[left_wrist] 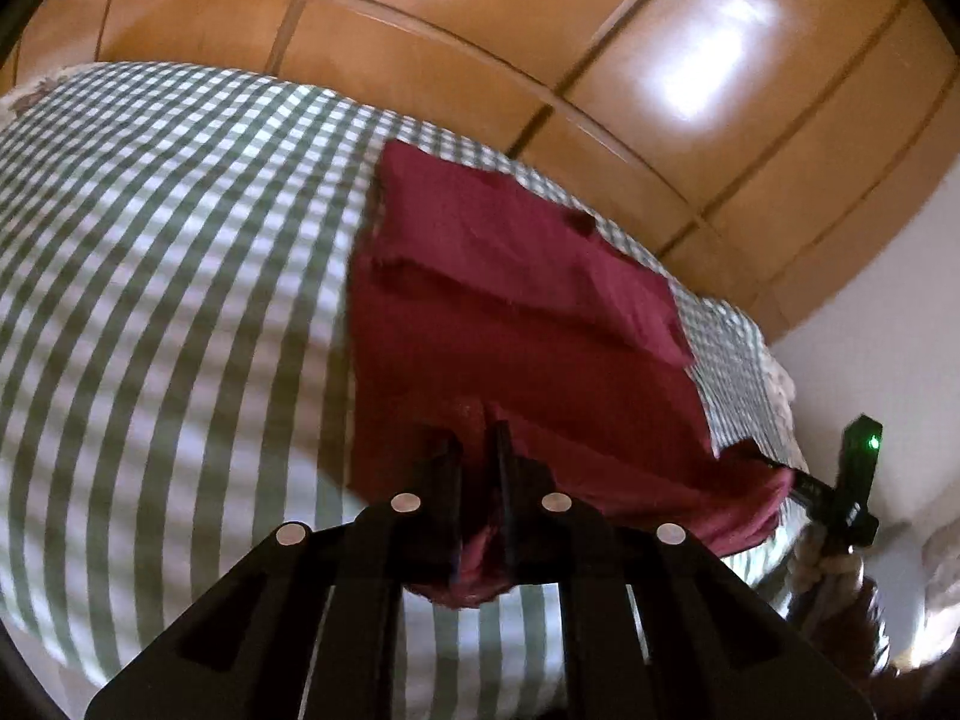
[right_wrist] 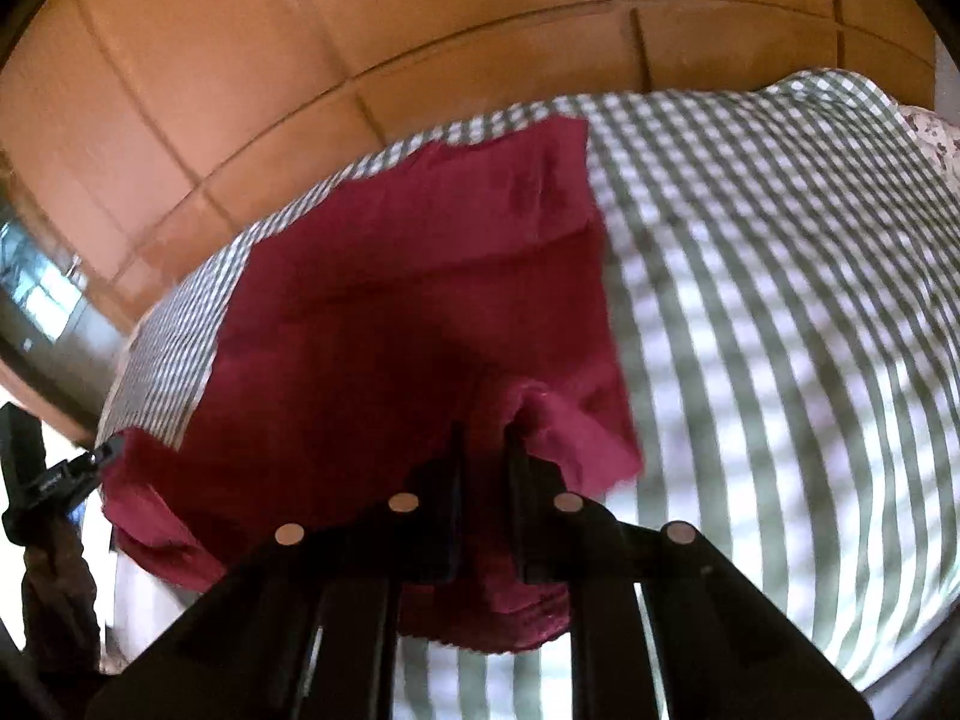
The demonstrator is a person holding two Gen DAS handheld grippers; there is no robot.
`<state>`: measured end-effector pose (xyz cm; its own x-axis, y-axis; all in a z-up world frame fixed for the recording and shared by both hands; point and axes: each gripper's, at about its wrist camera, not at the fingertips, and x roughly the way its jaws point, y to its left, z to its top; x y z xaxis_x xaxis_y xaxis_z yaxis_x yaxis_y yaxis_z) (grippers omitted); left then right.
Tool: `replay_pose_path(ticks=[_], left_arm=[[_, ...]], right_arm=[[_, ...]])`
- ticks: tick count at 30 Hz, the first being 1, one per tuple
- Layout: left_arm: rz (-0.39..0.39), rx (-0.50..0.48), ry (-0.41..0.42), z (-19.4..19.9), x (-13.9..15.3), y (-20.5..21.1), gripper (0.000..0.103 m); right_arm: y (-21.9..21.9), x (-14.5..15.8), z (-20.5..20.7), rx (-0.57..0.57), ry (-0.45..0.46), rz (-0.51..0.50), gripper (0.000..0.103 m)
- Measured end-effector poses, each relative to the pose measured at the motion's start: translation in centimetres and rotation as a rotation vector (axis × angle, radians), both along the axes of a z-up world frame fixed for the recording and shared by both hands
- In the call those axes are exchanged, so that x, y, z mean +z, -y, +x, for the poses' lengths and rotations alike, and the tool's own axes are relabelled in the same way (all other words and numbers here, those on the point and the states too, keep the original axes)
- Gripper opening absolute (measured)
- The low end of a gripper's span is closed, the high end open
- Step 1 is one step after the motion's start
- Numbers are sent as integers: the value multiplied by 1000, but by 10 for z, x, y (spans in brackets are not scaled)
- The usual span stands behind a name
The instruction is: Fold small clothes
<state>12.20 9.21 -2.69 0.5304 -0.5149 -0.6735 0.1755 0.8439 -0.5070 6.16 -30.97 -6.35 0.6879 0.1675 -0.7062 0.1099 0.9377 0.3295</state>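
A dark red garment (left_wrist: 516, 300) lies on a green and white checked bed cover (left_wrist: 180, 252), its far part flat and partly folded over. My left gripper (left_wrist: 477, 438) is shut on the garment's near edge and lifts it off the cover. My right gripper (right_wrist: 483, 438) is shut on another part of the same near edge of the red garment (right_wrist: 420, 276), which bunches between its fingers. Each gripper shows in the other's view, the right gripper (left_wrist: 780, 471) at the garment's right corner and the left gripper (right_wrist: 105, 453) at its left corner.
The checked cover (right_wrist: 780, 300) spreads wide beside the garment. Glossy wooden wardrobe doors (left_wrist: 540, 30) stand behind the bed. A white wall (left_wrist: 870, 360) is at the right in the left wrist view. A floral fabric (right_wrist: 936, 138) shows at the far right edge.
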Motion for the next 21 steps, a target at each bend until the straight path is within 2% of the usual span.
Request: replay_pose_path(ticks=[4,5,6,7,8,9,10,12,15,18,21], left_arm=[[14,64,-39,52,-11,1,7],[19,83,-48,65,-12,1,7],[18,100,-55,73,-13,0,14],[18,116,-56,78,-13,-2,23],[16,153,-47,80,-12,-10,46],[2,178,-33,79,-11,-16,64],[-28,196,-22,77,-12,-25,67],[-45,185,-45,74,-18,-35,68],[-25,133,-63,55,-31,-40,68],[8,50,-66,31,-43,-30,68],[13,-19,-85,17,-54,-12,68]], right_arm=[[12,-4,54,-65,-17,6,13],[17,-6,60,-72,-13,13,25],[19,-6,64,-75,-7,33,37],[21,-5,62,-80,11,54,68],[22,-3,61,-87,24,59,85],[23,0,57,-98,44,55,87],[26,1,52,-101,55,53,89],[30,-1,41,-111,58,54,94],[33,-7,16,-111,51,43,96],[29,-17,-8,-99,32,3,97],[20,-31,-9,-79,-3,-47,98]])
